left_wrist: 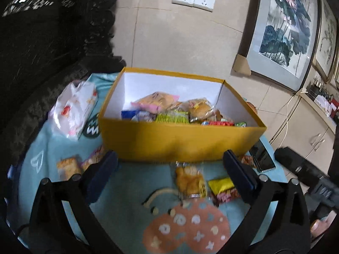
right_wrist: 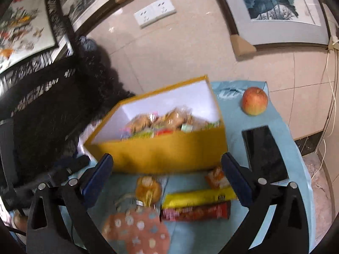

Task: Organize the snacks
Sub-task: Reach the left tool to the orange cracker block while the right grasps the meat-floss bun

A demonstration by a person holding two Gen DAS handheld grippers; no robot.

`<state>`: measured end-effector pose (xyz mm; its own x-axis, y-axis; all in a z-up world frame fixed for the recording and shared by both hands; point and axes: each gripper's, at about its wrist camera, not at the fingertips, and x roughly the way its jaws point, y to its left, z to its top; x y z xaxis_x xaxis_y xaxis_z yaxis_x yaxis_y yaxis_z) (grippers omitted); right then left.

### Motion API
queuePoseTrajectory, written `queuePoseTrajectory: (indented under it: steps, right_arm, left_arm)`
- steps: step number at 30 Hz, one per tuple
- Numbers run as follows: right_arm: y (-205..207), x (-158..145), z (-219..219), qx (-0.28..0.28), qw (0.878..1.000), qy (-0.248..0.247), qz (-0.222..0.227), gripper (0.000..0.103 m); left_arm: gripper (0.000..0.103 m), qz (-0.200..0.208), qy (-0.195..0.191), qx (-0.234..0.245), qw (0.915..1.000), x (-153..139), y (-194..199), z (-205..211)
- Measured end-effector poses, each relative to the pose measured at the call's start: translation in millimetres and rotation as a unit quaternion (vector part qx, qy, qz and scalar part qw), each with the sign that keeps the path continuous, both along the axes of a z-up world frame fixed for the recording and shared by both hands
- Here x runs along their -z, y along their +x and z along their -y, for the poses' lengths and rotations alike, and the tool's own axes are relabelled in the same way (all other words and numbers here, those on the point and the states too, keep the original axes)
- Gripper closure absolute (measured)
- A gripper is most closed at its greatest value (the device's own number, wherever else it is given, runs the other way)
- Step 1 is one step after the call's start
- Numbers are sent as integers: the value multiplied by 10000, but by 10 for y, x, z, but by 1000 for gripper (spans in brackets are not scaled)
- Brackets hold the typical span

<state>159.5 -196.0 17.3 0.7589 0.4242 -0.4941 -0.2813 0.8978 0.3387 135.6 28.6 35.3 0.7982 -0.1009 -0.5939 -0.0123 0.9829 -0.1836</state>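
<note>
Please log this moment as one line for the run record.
left tongs: open, empty | right tongs: open, empty | yellow box: part-filled | yellow bar, bun: on cloth

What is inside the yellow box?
The yellow box holds a pile of wrapped snacks, breads and small packets. Its near wall hides the box floor and whatever lies lowest.

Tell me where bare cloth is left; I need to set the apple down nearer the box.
Free: the strip between the yellow box and the phone, below the apple. Crowded: in front of the box, where the bun and yellow bar lie.
</note>
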Motion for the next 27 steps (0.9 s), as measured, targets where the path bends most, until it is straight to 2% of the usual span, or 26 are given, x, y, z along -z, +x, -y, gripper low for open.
queuePoseTrajectory:
  steps: [5, 8, 12, 15, 18, 22, 27]
  right_arm:
    - [-56, 265, -61, -56, 9989, -165, -443, 1]
    - [-56, 364, -167, -117, 9976, -334, -594, 1]
    - [9, 446, -453, -255, 9955, -661, -636, 1]
    - [96, 535, -734, -319, 9911, -1087, -698, 1]
    - [227, 638, -1032, -314, 9834, -1609, -783, 1]
    - [367, 751, -1416, -319, 9665, -2389, -882, 1]
    - [474, 961, -1642, -343, 9512, -2872, -1073, 1]
  left_arm:
    - [2, -91, 80, -98, 9999, 225, -216, -79]
    - [2, -142, 256, -510, 9983, 413, -336, -225]
    - [2, -157, 143, -948, 9953, 589, -413, -478]
    - [2, -295, 221, -1112, 9931, 692, -370, -616]
    - [2, -247, 172, -1251, 9917, 731, -368, -715]
    - [2, -230, 184, -1442, 9891, 773, -350, -798]
    - [2, -371, -9, -1535, 9875, 834, -309, -909]
